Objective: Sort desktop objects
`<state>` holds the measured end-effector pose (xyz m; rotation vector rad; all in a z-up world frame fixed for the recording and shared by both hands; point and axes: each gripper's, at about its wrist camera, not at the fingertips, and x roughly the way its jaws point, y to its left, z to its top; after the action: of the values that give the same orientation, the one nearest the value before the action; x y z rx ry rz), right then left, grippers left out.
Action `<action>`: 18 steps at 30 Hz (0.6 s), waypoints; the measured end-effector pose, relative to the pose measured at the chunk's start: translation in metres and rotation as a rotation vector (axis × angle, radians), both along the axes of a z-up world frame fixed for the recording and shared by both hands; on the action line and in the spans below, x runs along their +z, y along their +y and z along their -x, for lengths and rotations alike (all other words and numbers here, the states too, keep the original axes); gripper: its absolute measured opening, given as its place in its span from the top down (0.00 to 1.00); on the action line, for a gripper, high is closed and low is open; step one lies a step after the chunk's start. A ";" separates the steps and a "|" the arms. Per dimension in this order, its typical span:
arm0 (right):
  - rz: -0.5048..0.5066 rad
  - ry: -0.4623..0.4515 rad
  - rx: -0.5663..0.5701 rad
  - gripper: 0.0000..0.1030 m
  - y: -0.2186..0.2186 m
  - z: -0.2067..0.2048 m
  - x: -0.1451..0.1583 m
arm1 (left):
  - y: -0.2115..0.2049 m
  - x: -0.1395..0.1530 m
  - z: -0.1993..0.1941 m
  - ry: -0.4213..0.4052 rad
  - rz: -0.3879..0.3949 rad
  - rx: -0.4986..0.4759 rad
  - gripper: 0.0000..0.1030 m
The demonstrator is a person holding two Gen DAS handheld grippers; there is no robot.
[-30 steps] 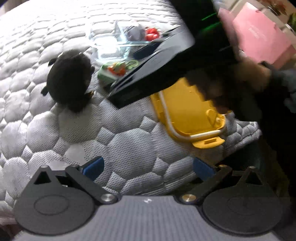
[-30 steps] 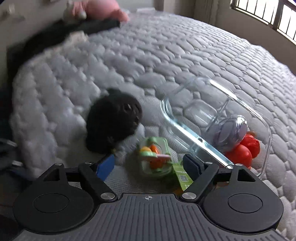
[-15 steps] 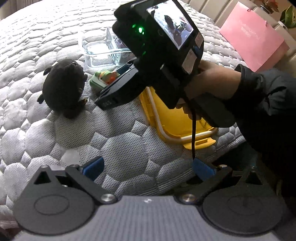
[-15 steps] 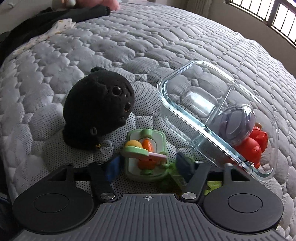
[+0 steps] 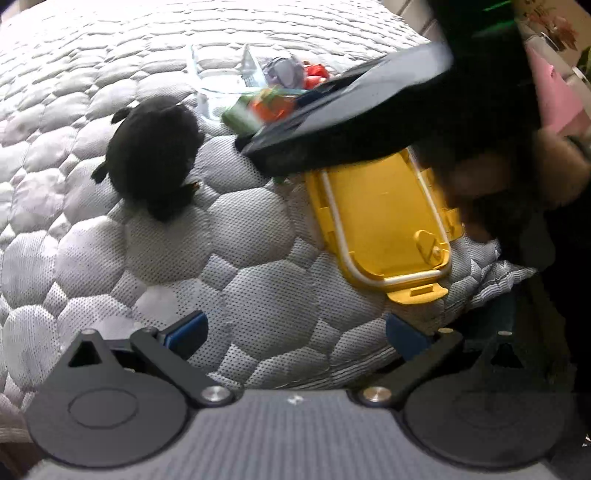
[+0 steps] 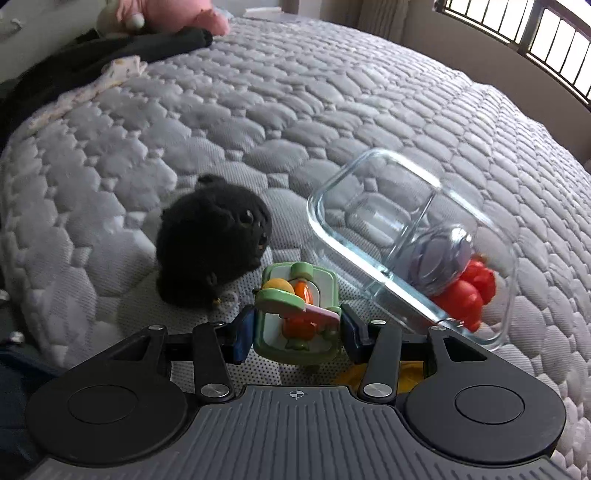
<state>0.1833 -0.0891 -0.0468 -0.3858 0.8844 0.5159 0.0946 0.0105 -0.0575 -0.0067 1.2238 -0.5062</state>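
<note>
A green toy (image 6: 297, 317) with orange and yellow pieces sits between the pads of my right gripper (image 6: 297, 332). The jaws are closing, and both pads press its sides. In the left wrist view the toy (image 5: 266, 107) shows blurred, just off the quilt under the right gripper. A black plush (image 6: 214, 240) lies to its left. At right lies a divided glass container (image 6: 369, 177), tilted, holding a grey round item (image 6: 439, 258) and a red toy (image 6: 469, 295). My left gripper (image 5: 295, 328) hangs open with nothing in it over the mattress edge, near a yellow lid (image 5: 380, 221).
The quilted grey mattress (image 6: 295, 110) stretches far back. A pink plush (image 6: 173, 14) and dark cloth (image 6: 110, 55) lie at its far left corner. A pink bag (image 5: 554, 92) stands beyond the bed. A person's hand (image 5: 554, 177) holds the right gripper above the lid.
The right gripper's jaws have come in from wide apart onto the green toy's sides, and the toy has come up off the quilt. The left gripper has stayed where it was.
</note>
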 end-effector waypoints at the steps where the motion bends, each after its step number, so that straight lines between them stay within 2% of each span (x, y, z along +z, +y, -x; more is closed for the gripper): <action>1: -0.014 -0.001 -0.001 0.50 -0.003 0.000 0.007 | 0.002 -0.001 -0.001 0.005 0.001 0.007 0.00; 4: -0.111 -0.005 -0.043 0.50 -0.020 -0.009 0.041 | 0.008 -0.006 -0.005 0.022 0.008 0.031 0.00; 7: -0.245 -0.024 -0.136 0.50 -0.048 -0.028 0.080 | 0.013 -0.010 -0.007 0.038 0.023 0.049 0.00; 10: -0.353 -0.042 -0.228 0.50 -0.074 -0.048 0.105 | 0.016 -0.015 -0.009 0.052 0.028 0.055 0.00; 13: -0.441 -0.029 -0.309 0.50 -0.095 -0.069 0.116 | 0.019 -0.019 -0.011 0.063 0.032 0.062 0.00; 18: -0.434 -0.029 -0.419 0.50 -0.109 -0.102 0.104 | 0.023 -0.022 -0.012 0.071 0.039 0.072 0.00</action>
<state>0.2852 -0.1980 0.0568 0.1870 0.7723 0.2997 0.1066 0.0334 -0.0800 -0.1029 1.2784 -0.4699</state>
